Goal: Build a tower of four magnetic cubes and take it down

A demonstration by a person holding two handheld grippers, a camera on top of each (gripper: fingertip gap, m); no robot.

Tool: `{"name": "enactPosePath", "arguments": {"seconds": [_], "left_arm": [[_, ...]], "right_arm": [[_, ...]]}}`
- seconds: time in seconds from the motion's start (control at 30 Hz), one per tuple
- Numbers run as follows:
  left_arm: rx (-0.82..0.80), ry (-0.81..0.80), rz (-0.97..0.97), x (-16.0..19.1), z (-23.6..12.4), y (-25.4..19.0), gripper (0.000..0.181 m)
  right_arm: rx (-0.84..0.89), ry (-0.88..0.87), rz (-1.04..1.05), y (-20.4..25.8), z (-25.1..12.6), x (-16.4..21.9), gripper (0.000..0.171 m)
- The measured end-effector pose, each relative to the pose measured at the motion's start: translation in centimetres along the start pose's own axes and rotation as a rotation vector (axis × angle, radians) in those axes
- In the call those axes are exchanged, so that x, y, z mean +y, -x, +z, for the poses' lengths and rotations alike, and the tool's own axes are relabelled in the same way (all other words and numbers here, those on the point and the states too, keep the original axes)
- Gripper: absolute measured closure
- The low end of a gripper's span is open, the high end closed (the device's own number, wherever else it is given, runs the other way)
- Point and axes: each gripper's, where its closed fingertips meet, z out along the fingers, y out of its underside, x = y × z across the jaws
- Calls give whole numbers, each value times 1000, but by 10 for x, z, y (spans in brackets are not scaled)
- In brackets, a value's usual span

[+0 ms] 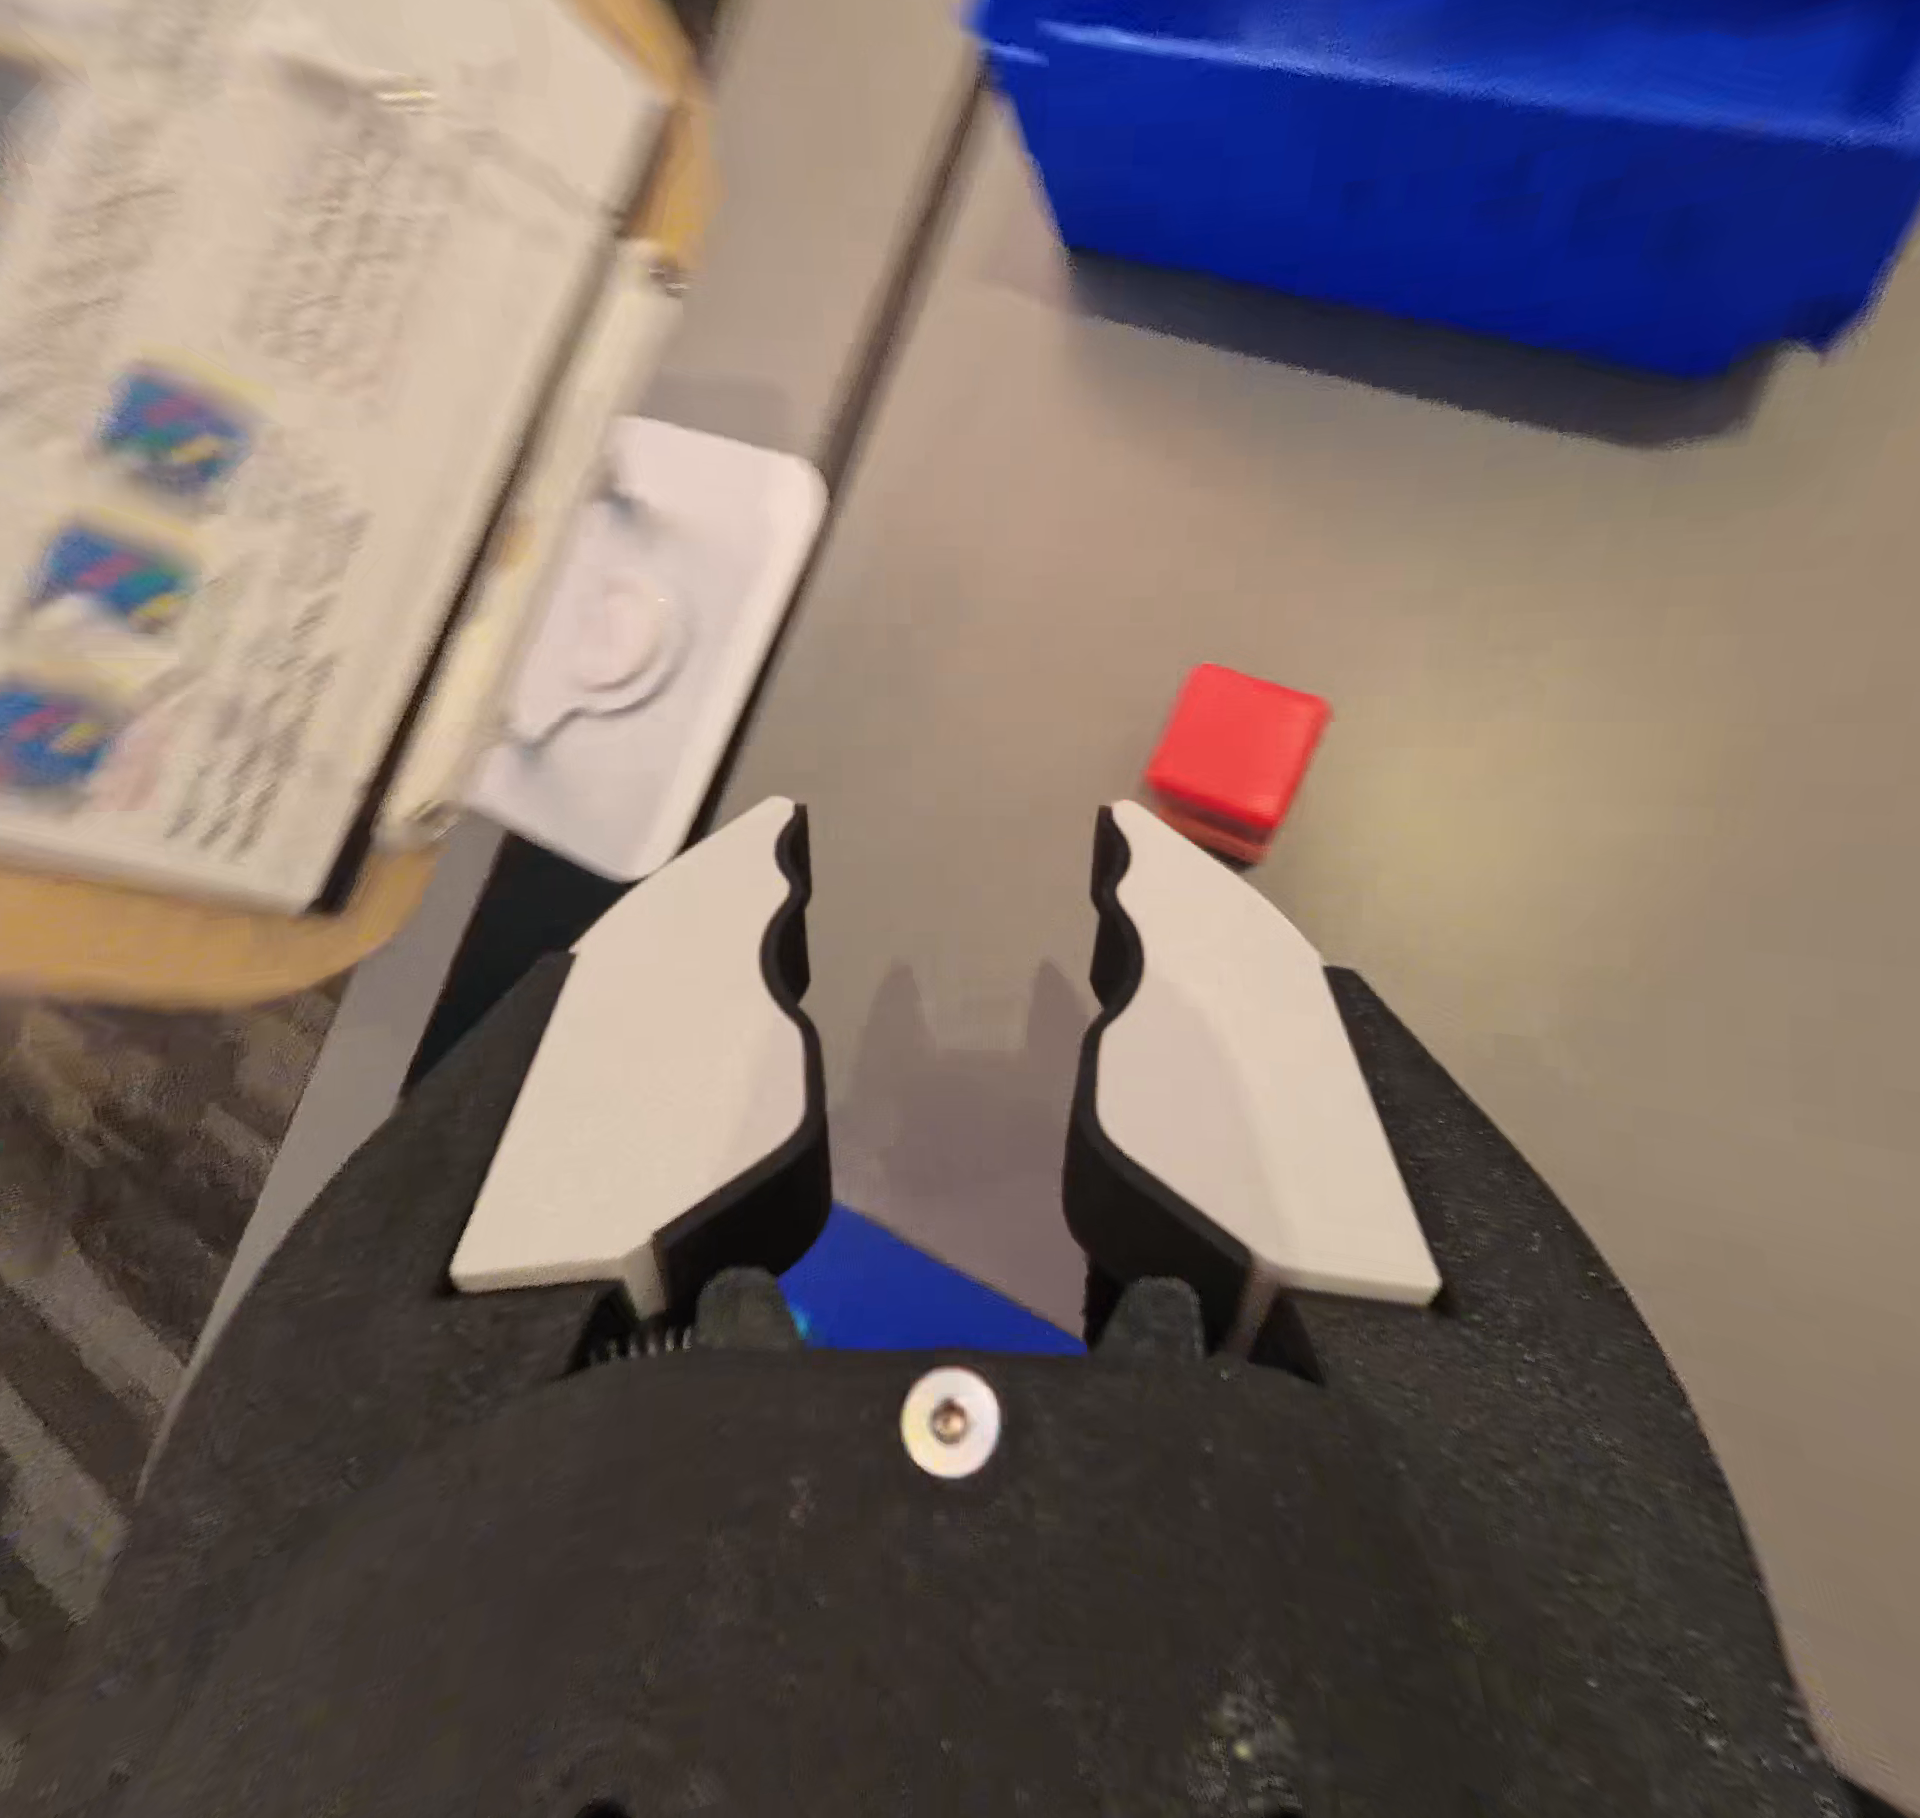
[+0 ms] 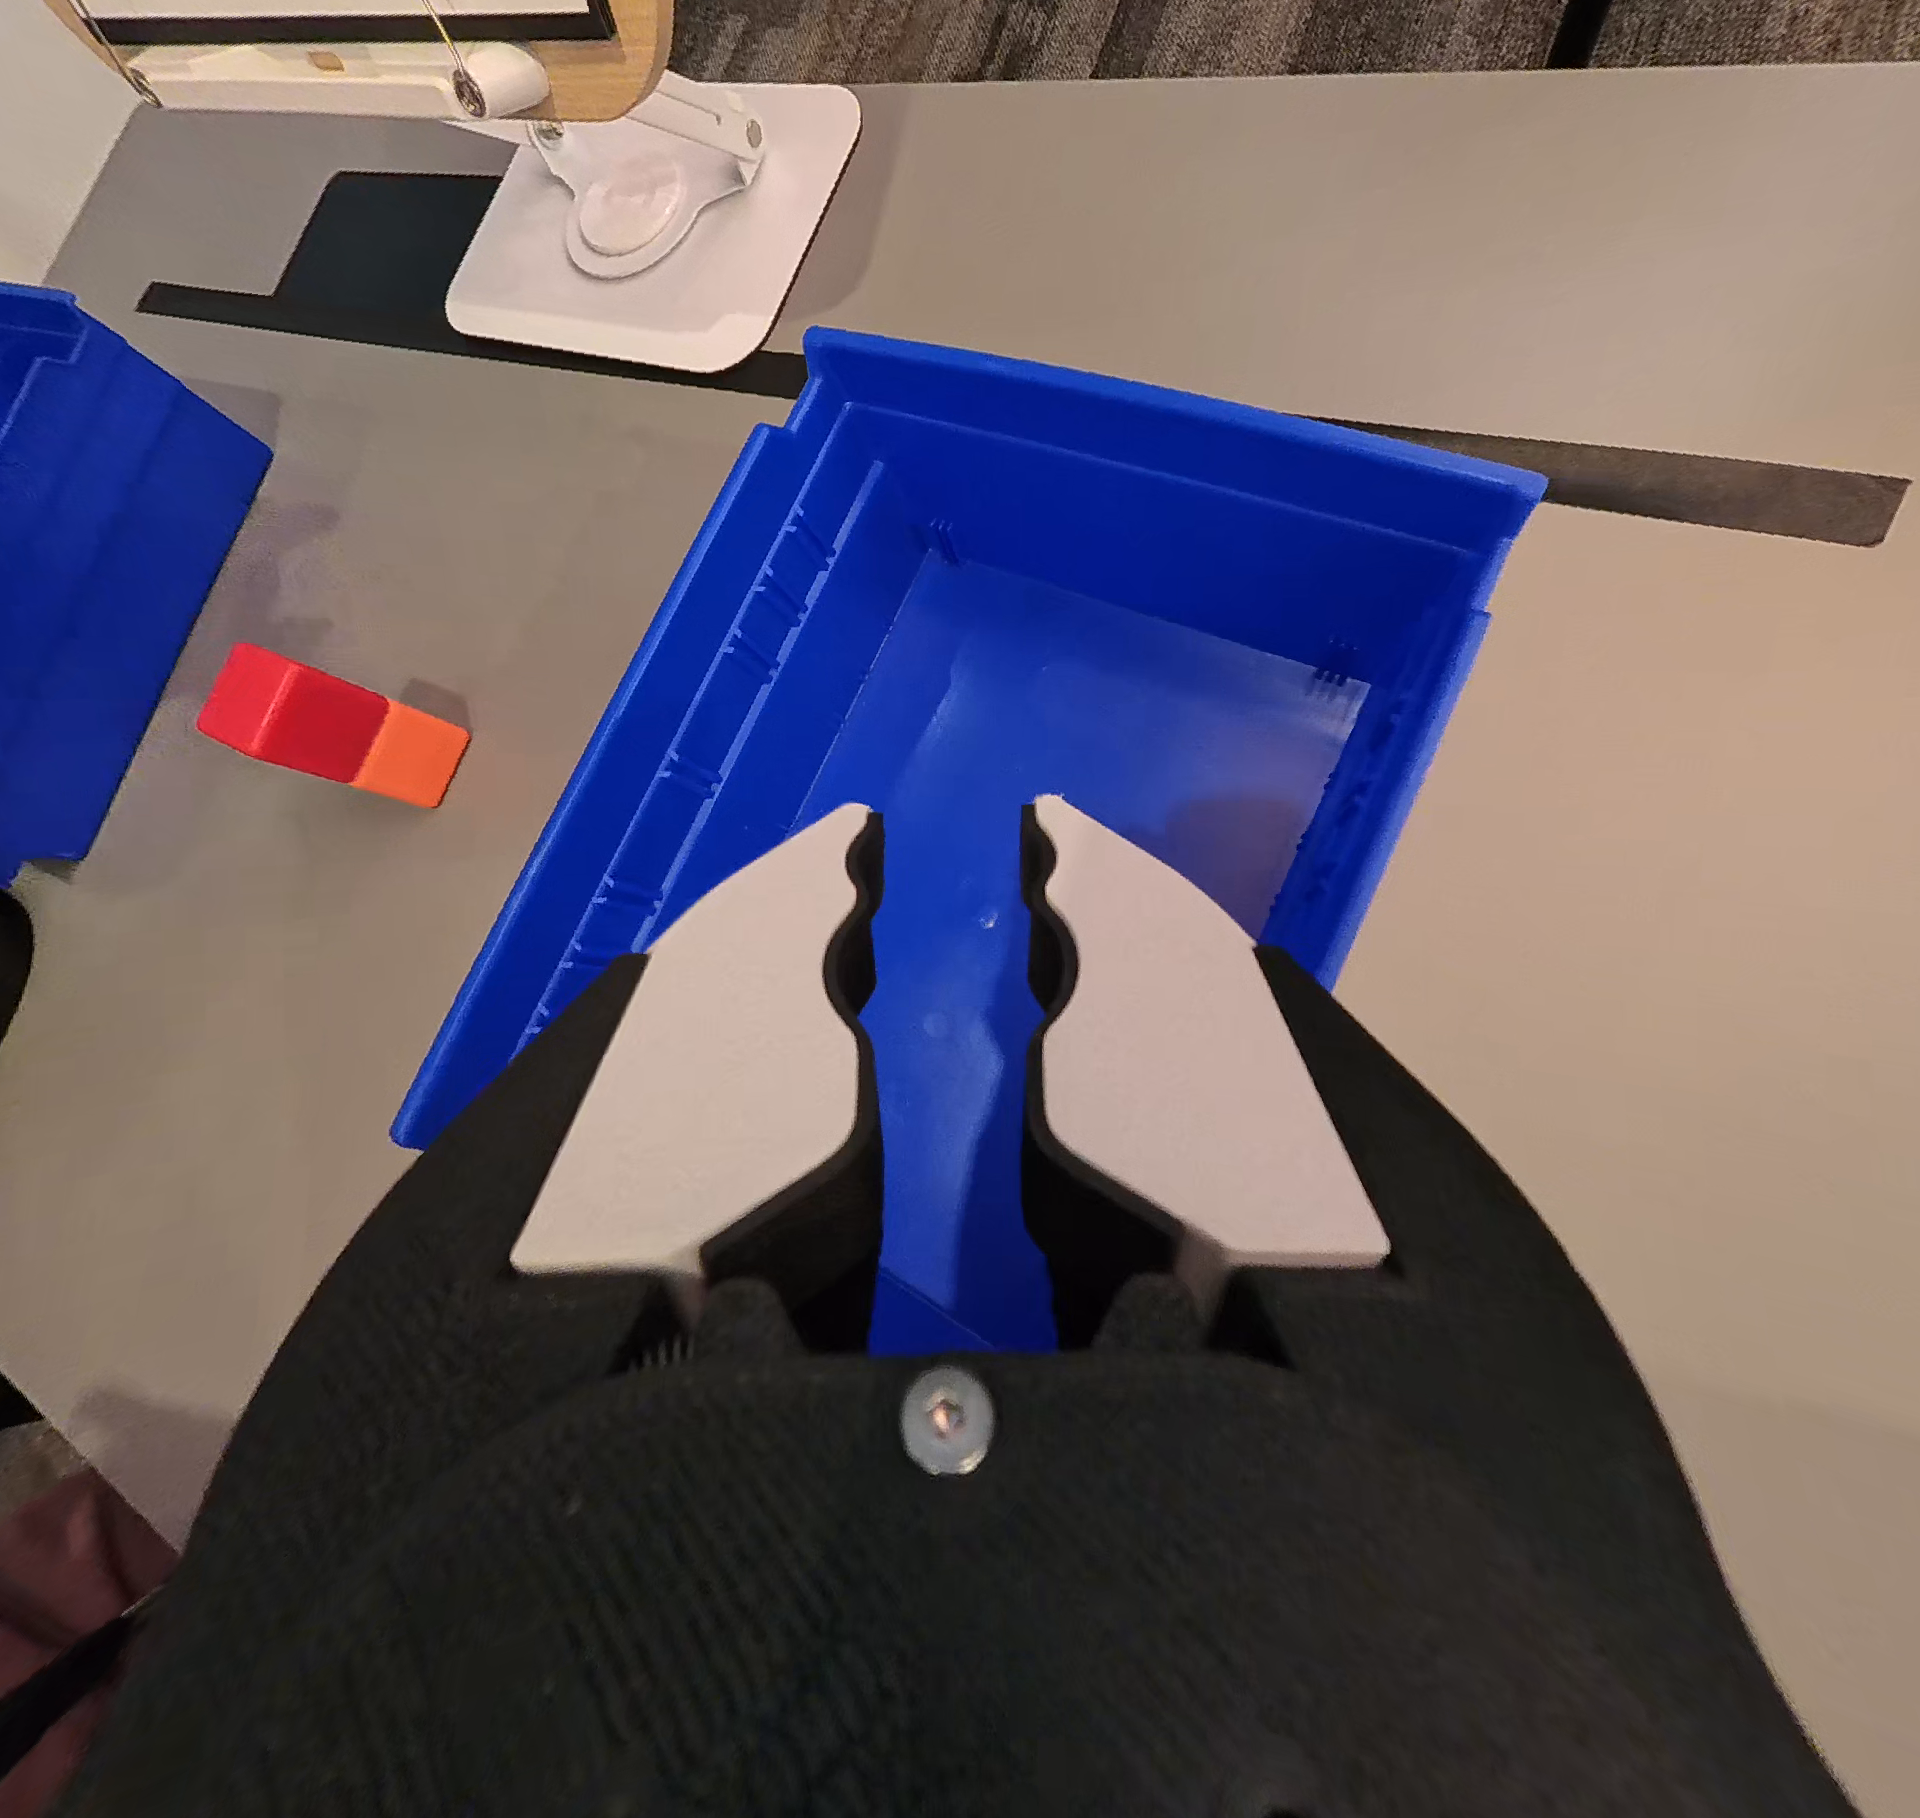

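Observation:
A red cube (image 1: pixel 1236 745) sits on top of an orange cube (image 1: pixel 1231 841) on the grey table. My left gripper (image 1: pixel 951 823) is open and empty, just above the table, with the stack just beyond its right fingertip. In the right wrist view the red cube (image 2: pixel 286 714) and orange cube (image 2: pixel 418 755) stand at the left, between two blue bins. My right gripper (image 2: pixel 953 812) is open and empty, over the inside of the nearer blue bin (image 2: pixel 1143 418). No cubes show in the part of that bin I can see.
A second blue bin (image 2: pixel 94 563) stands left of the stack; a blue bin (image 1: pixel 1455 168) lies beyond the left gripper. A framed sign on a white stand base (image 2: pixel 665 230) is at the back; its board (image 1: pixel 260 366) looms close on the left. Carpet lies beyond the table edge. The left gripper's tips are roughly 40 cm from the right gripper's. From my left tips it is roughly 12 cm to the red cube (image 2: pixel 286 714); from my right, 30 cm. Look for it in the left wrist view (image 1: pixel 1261 694) too.

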Motion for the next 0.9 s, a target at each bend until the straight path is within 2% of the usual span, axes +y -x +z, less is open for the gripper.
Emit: {"name": "enactPosePath", "arguments": {"seconds": [0.07,0.13,0.27,0.37,0.47,0.63,0.73,0.9], "left_arm": [[12,-68,-103,21,-30,21,118],[-5,-8,-184,65,-45,46,115],[-88,242,-265,171,-46,81,117],[-43,316,-303,217,-34,83,119],[-38,377,-310,249,-24,90,124],[-52,589,-254,296,-18,101,123],[-66,622,-230,304,-13,109,128],[-59,704,-216,320,-7,115,121]], "right_arm": [[0,7,0,-1,1,1,144],[-8,16,5,0,4,2,144],[-7,49,-9,1,9,7,144],[-69,46,-26,15,13,4,145],[-91,44,-47,24,16,1,145],[-95,65,-68,31,22,1,144],[-98,90,-58,31,29,3,144],[-88,129,-70,31,35,9,144]]}}
